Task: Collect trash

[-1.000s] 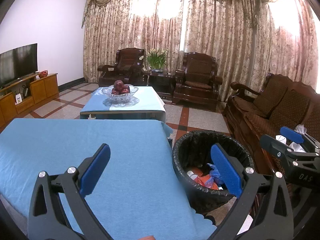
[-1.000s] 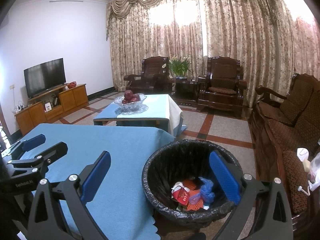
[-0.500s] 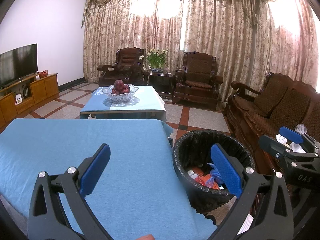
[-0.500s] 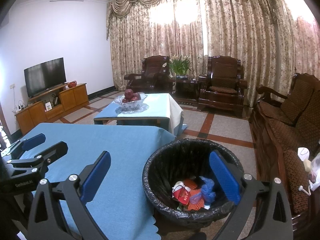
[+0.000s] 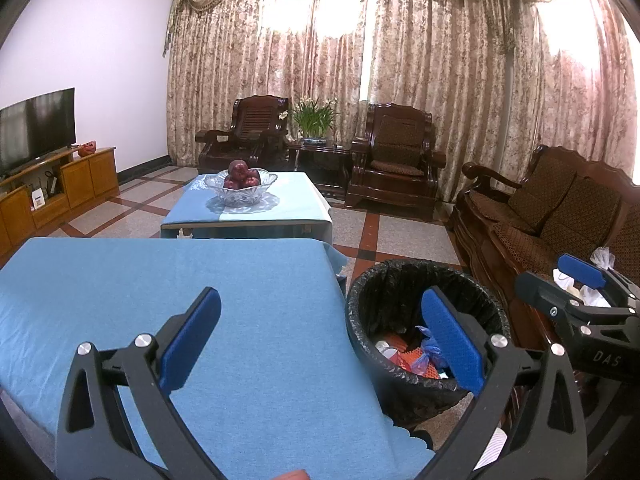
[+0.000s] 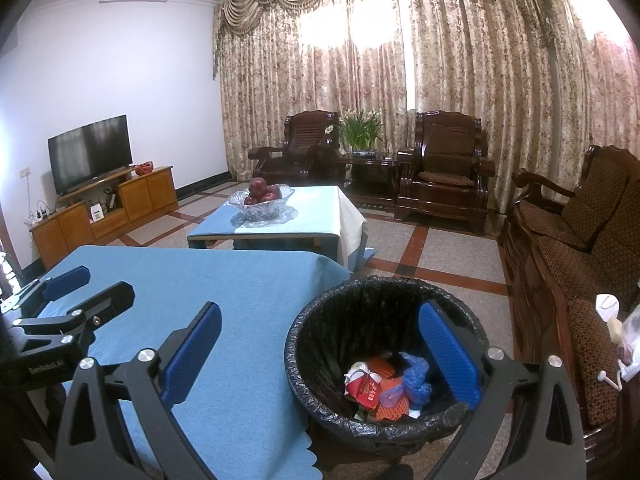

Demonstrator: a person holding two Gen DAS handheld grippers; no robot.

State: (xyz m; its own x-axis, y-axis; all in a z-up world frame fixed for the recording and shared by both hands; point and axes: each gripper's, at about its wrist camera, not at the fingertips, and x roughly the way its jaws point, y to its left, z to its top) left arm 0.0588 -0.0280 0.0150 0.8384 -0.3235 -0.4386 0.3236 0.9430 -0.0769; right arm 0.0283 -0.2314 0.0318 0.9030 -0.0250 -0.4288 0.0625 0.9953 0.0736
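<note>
Beside the table (image 6: 240, 300), on the floor: black-lined bin (image 6: 384, 356) holding trash (image 6: 384, 388), red, orange and blue. Above table edge and bin: left gripper (image 5: 320, 344) spread wide, gripping nothing. Right gripper (image 6: 320, 344) likewise spread, gripping nothing.

The left claw (image 5: 320, 344) is held level and pointing forward, its two blue-padded fingers (image 5: 192, 336) spread wide with nothing between them. The right claw (image 6: 320, 344) sits alongside it at much the same height, likewise spread wide and empty, its blue pads (image 6: 448, 354) facing each other.
</note>
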